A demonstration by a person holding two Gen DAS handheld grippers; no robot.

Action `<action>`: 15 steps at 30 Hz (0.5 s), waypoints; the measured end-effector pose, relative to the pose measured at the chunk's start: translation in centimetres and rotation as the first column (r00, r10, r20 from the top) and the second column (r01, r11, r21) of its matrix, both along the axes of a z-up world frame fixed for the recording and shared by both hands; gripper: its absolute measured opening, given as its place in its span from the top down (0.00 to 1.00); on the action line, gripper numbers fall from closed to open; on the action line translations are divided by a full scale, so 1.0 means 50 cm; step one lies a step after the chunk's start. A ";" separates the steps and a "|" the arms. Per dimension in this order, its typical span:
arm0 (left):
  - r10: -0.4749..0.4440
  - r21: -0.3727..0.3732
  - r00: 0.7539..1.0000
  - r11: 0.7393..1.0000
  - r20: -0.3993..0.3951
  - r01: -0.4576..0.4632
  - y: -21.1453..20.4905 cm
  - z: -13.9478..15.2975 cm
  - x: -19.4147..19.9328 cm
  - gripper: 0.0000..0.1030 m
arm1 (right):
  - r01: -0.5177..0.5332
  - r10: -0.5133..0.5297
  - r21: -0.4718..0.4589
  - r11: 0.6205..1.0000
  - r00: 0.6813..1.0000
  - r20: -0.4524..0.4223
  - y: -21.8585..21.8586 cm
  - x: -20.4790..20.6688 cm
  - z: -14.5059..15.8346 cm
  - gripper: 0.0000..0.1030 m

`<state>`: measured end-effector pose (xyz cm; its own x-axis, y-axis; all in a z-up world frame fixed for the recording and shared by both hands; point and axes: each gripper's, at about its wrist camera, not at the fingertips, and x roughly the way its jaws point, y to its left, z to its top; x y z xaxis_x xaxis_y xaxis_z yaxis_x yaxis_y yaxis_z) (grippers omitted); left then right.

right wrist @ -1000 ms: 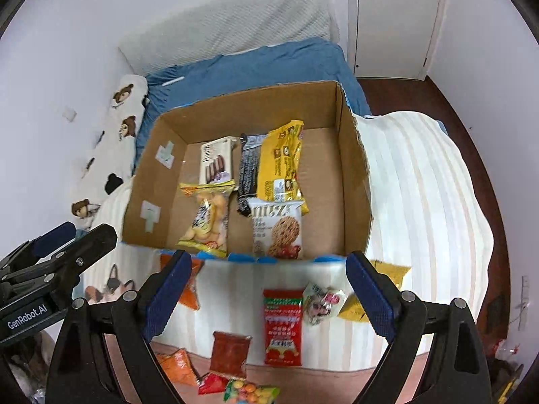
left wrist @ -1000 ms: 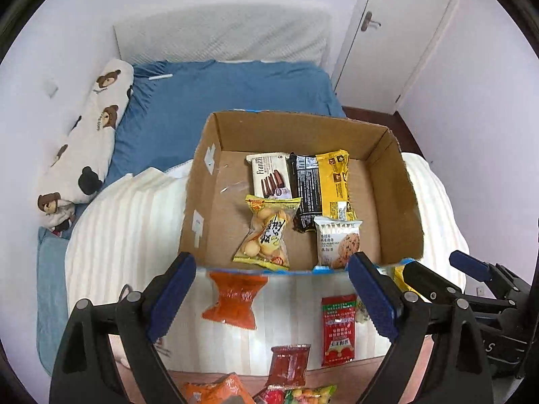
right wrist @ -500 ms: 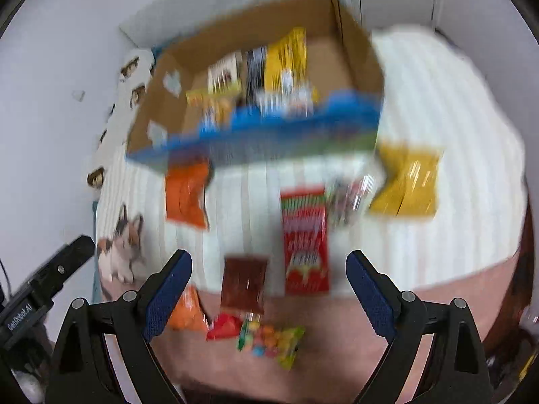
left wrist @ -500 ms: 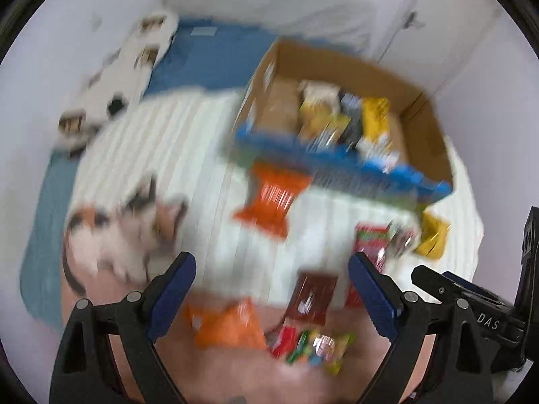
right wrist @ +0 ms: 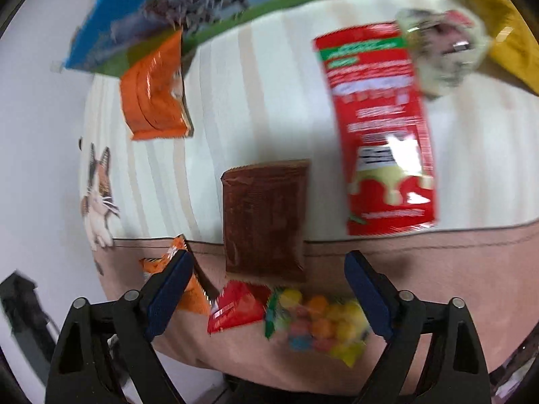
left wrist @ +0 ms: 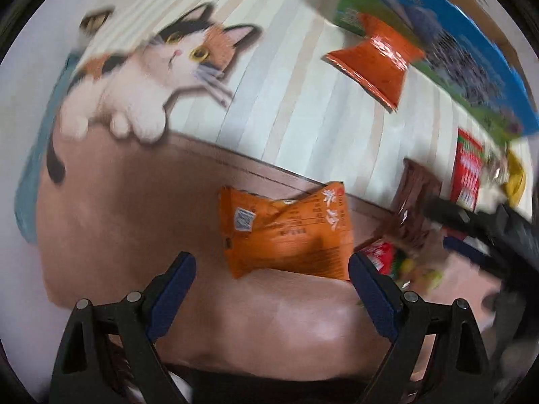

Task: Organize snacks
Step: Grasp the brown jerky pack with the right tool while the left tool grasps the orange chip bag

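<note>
Bedding fills the left wrist view: a cream striped blanket printed with a calico cat, bordered by a pinkish-brown band nearest the camera, with the printed blue and green side of a box along the upper right. The left gripper stands wide open and holds nothing. One orange snack packet lies on the brown band just ahead of the fingertips, between them and nearer the right one. Counted here: two orange packets, the second touching the box side; one brown packet; one tall red packet; one yellow packet; all are blurred at right, where the dark body of the other gripper intrudes. The right wrist view shows the same striped blanket, brown band and box side, also blurred. The right gripper is likewise wide open and empty. Between its fingers lie a brown packet straddling the blanket and band, a small red packet and a clear bag of coloured candies. An orange packet is partly hidden by the left finger. Further off: one orange packet against the box, one tall red packet, one pale crumpled wrapper, one yellow packet. That gives eight snacks in this view.
</note>
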<state>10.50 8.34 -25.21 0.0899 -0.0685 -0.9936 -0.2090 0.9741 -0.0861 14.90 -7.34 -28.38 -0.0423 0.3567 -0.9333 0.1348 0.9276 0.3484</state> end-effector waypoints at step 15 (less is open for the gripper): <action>-0.694 0.271 0.718 0.684 -0.043 0.677 -0.176 -0.007 -0.051 0.10 | -0.136 0.143 -0.156 0.978 0.989 0.038 0.046 -0.018 -0.009 0.42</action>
<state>7.97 -0.49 -25.57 0.1759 0.1131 -0.9779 0.5235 0.8305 0.1902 13.98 -5.03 -28.85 -0.0350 0.2037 -0.9784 -0.0133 0.9788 0.2042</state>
